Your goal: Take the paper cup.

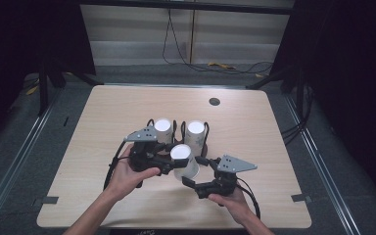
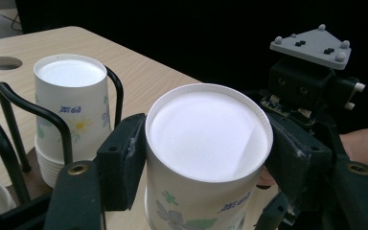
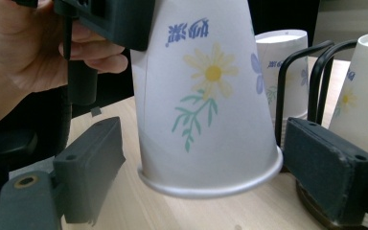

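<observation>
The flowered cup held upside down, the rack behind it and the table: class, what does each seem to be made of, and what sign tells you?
Cup: probably paper, matt white with printed flowers, a side seam and rolled rim.
Rack: looks like bent metal wire, glossy black coating.
Table: pale wood-grain top, perhaps laminate; smooth, even sheen.

A pale wooden surface (image 1: 254,127) with a round cable hole (image 1: 214,102) stands on grey carpet floor (image 1: 333,181). Behind it a light panelled wall (image 1: 137,34) is crossed by hanging black cables (image 1: 176,44). Both sides are dark, with metal rails (image 1: 10,171) running along the floor.
</observation>
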